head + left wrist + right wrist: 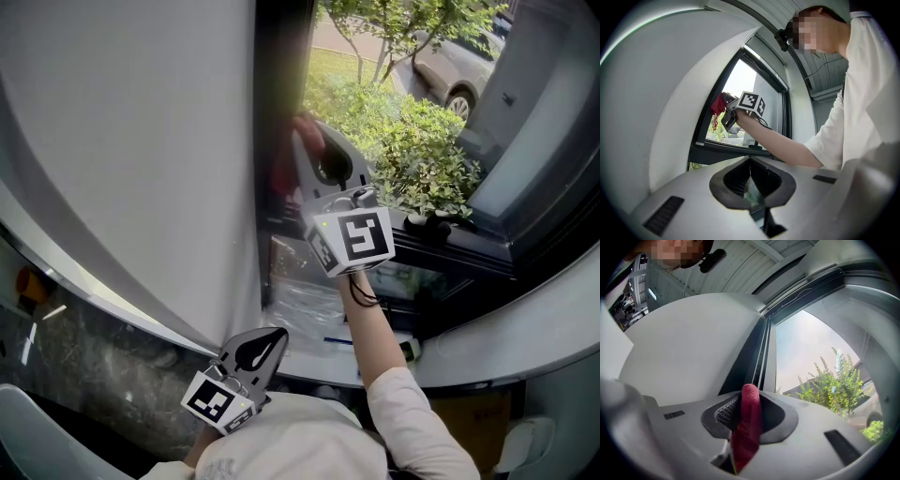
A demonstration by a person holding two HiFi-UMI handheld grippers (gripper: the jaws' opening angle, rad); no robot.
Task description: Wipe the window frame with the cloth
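Note:
A red cloth (746, 427) is clamped between the jaws of my right gripper (749, 394). In the head view my right gripper (305, 150) is raised and holds the cloth (284, 173) against the dark upright window frame (279, 84), beside the white wall. From the left gripper view, the cloth (717, 106) touches the frame's left upright (704, 123), with the right gripper (724, 104) behind it. My left gripper (270, 339) hangs low near the person's body, away from the window. Its jaws (750, 165) are closed with nothing between them.
A white wall (141, 141) runs along the left of the frame. Green bushes (422, 155) and a parked car (457, 70) lie outside the glass. A plastic sheet (309, 309) lies on the sill below. The dark lower frame rail (473, 248) crosses at right.

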